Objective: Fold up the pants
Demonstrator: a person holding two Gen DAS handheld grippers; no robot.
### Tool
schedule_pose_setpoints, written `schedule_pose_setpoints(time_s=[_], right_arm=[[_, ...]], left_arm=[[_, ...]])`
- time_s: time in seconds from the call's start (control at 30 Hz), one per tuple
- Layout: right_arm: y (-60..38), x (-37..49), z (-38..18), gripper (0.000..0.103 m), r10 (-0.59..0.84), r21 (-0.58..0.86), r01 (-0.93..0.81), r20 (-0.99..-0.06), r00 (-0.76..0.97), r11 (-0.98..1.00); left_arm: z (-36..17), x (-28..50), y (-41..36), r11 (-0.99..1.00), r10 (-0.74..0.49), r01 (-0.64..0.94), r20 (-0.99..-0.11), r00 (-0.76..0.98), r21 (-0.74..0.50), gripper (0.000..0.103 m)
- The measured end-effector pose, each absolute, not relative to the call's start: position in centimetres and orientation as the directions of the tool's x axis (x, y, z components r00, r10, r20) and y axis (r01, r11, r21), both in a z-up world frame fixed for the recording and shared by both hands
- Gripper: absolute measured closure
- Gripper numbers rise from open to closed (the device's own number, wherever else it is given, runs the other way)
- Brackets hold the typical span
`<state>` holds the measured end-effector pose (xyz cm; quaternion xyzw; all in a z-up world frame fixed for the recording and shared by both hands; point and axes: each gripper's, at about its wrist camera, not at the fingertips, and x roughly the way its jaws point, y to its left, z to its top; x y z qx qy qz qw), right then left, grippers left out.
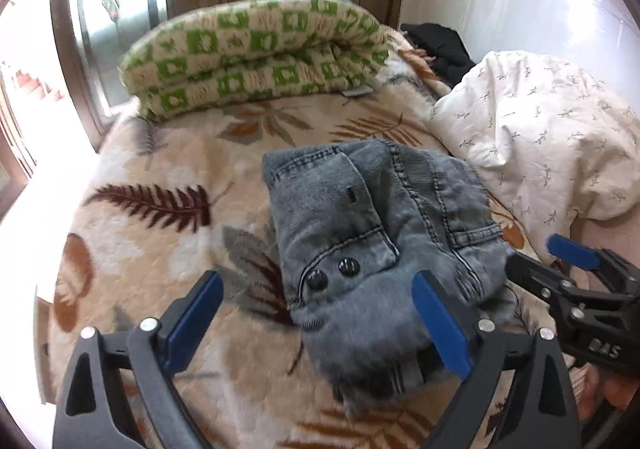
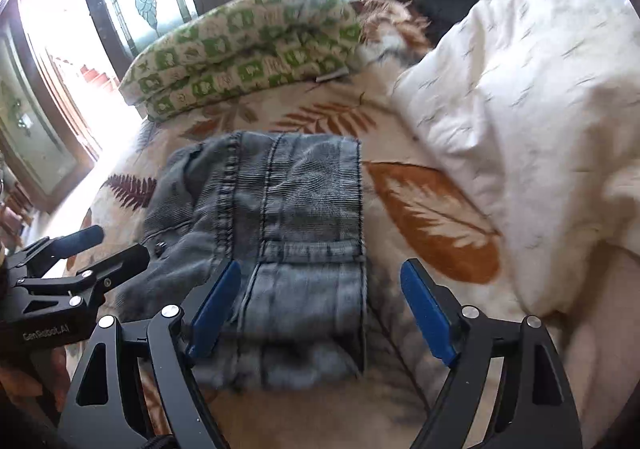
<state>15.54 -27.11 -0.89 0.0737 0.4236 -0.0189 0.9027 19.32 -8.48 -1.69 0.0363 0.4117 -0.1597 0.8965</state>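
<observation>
Grey denim pants (image 1: 360, 217) lie folded into a compact bundle on the leaf-patterned blanket (image 1: 160, 169), two dark buttons showing near the front. My left gripper (image 1: 316, 281) stands open just above the bundle's near end; its blue pads (image 1: 196, 313) are spread wide and do not press on the cloth. In the right wrist view the pants (image 2: 288, 201) show their seams, and my right gripper (image 2: 320, 269) is open with the bundle's near edge between its pads, apart from them. Each gripper also appears in the other's view: the right gripper (image 1: 540, 255) and the left gripper (image 2: 114, 245).
A folded green-checked blanket (image 1: 256, 53) lies at the back of the bed. A white duvet (image 1: 540, 129) is heaped on the right, close to the pants. A black garment (image 1: 436, 45) sits behind it. Windows and a wall stand beyond the bed.
</observation>
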Motion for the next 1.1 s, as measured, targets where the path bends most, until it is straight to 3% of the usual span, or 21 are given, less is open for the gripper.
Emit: schedule_pose_setpoints(time_s=[0.43,0.67,1.1], right_arm=[[-24.9,6.0,3.0,0.006,0.031,0.192,0.16,-0.727,0.686,0.968],[-22.3,3.7,4.1,0.003,-0.03,0.093,0.138,-0.718,0.695,0.986],[-20.0,1.8,5.5,0.001,-0.086,0.012,0.129,-0.679,0.729,0.992]], left_arm=[[0.8,12.0,-6.2,0.94,-0.234,0.341,-0.749,0.62,-0.012,0.0],[1.3,9.7,-6.3,0.908,-0.251,0.416,-0.746,0.617,0.039,0.0],[1.8,8.1,-4.0,0.926,-0.197,0.369,-0.734,0.65,0.078,0.0]])
